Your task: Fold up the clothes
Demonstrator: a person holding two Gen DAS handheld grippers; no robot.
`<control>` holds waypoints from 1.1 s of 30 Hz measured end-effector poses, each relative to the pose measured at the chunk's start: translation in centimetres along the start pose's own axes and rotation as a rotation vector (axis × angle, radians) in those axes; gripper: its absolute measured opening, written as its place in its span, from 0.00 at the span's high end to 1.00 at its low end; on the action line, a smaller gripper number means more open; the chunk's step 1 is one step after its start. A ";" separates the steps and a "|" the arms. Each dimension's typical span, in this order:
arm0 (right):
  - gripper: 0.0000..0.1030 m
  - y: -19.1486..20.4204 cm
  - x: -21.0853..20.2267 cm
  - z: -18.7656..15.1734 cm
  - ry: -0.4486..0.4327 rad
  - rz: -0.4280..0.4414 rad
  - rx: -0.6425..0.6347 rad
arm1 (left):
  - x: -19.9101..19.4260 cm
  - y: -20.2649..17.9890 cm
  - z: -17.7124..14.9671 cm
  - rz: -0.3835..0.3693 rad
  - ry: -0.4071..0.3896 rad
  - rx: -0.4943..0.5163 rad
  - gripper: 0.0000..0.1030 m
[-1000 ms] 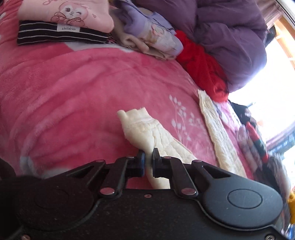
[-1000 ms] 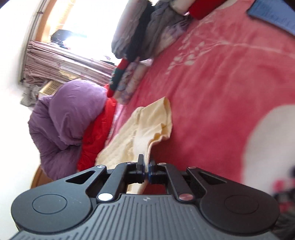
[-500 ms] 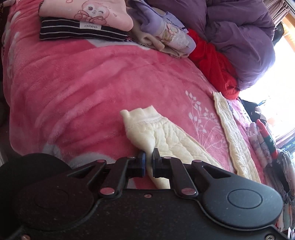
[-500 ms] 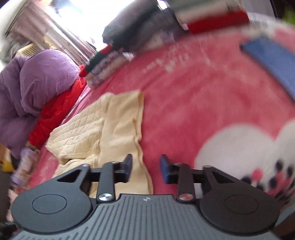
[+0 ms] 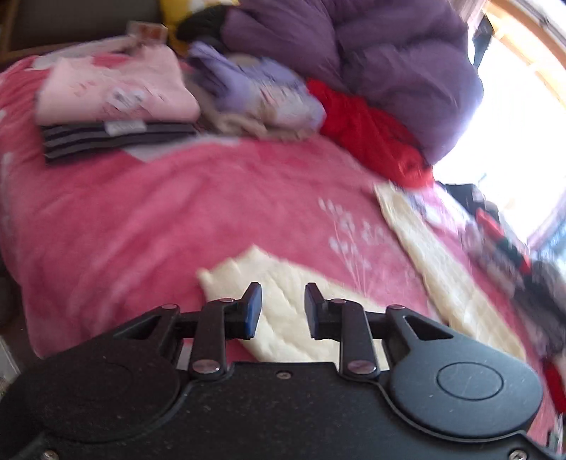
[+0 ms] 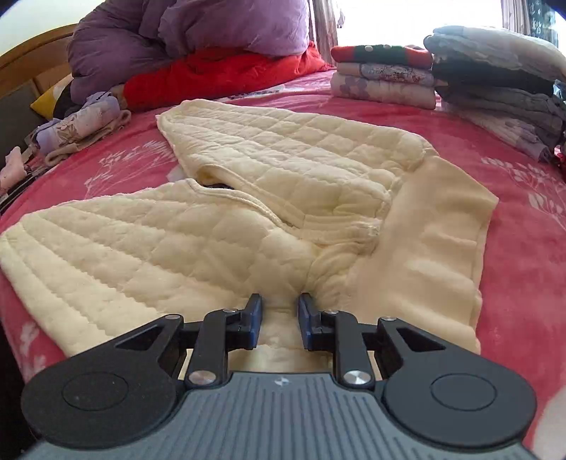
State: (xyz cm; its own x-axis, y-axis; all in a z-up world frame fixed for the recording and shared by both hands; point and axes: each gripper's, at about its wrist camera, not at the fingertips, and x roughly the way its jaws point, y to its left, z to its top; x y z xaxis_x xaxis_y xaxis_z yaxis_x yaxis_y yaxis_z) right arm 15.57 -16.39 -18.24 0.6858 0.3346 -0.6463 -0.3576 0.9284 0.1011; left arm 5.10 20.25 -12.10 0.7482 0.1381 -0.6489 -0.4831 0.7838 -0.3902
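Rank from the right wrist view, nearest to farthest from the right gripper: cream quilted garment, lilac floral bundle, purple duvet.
1. cream quilted garment, directly beneath and ahead of the open right gripper.
2. lilac floral bundle, farther back on the left, on the pink blanket.
3. purple duvet, at the far back, upper left.

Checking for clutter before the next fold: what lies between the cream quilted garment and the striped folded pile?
Only bare pink blanket, in the left wrist view, between the cream garment and the striped pile.
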 end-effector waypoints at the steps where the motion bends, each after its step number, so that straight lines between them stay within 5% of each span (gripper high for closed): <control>1: 0.76 0.2 -0.4 0.1 -0.004 -0.006 -0.005 | 1.2 -0.1 -0.6 0.021 0.062 0.028 0.62; 5: 0.75 1.2 -3.6 0.8 -0.149 0.007 -0.023 | 0.1 -0.7 -0.6 0.001 0.000 0.069 0.66; 6: 0.75 1.5 -3.5 1.0 -0.140 0.011 -0.040 | 0.2 -0.7 -0.6 -0.009 -0.001 0.065 0.63; 8: 0.52 1.6 -0.8 0.7 0.025 0.035 -0.024 | 1.2 -0.4 -0.9 -0.012 0.049 0.046 0.55; 12: 0.52 1.6 -1.1 -0.5 0.010 0.040 -0.011 | 1.5 0.6 -0.4 -0.043 0.103 -0.024 0.50; 21: 0.52 1.3 -7.6 -1.1 -0.133 -0.042 -0.053 | -2.5 1.7 4.2 -0.121 -0.013 -0.020 0.50; 28: 0.53 -2.0 -7.2 -1.9 -0.157 -0.082 0.054 | 0.7 -4.0 9.6 -0.294 -0.029 0.106 0.54; 33: 0.54 -4.4 -5.0 -2.6 -0.139 -0.068 0.148 | 6.3 -9.8 12.7 -0.297 -0.013 0.240 0.64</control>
State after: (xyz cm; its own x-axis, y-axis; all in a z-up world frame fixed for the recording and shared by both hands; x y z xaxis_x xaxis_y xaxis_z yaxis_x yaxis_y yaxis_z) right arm 12.10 -22.57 -17.44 0.7895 0.2803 -0.5461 -0.2179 0.9597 0.1775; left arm 20.30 21.14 -4.06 0.8459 -0.1097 -0.5219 -0.1257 0.9100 -0.3950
